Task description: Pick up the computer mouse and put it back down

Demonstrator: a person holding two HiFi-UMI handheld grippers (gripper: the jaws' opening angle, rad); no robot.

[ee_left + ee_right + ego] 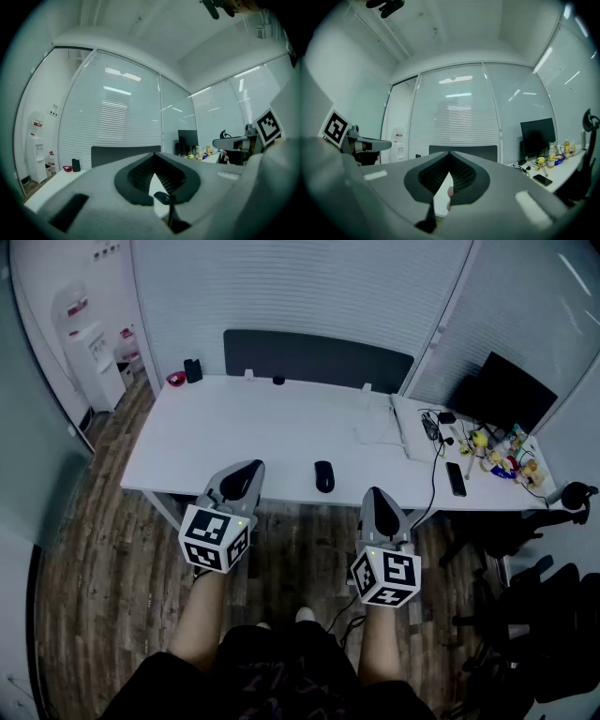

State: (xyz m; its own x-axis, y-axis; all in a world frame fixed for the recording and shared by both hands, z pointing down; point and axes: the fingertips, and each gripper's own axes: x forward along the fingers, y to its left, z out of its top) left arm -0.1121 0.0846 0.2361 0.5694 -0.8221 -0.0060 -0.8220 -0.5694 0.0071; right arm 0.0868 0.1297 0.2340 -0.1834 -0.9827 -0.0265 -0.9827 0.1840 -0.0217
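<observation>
The black computer mouse (pixel 323 476) lies near the front edge of the white desk (pixel 281 427), between my two grippers. My left gripper (pixel 248 469) hovers level over the desk's front edge, left of the mouse, jaws together and empty. My right gripper (pixel 375 495) hangs just off the front edge, right of the mouse, also shut with nothing in it. In the left gripper view the closed jaws of the left gripper (pixel 153 157) fill the lower frame, and the mouse (pixel 162 197) shows through the gap beneath them. The right gripper view shows the right gripper (pixel 450 155) the same way.
A dark monitor (pixel 502 390), a phone (pixel 456 478), cables and small clutter (pixel 502 457) sit at the desk's right end. A white flat device (pixel 380 424) lies mid-desk. A dark panel (pixel 314 357) backs the desk. Black chairs (pixel 534 615) stand right; a water dispenser (pixel 94 357) stands far left.
</observation>
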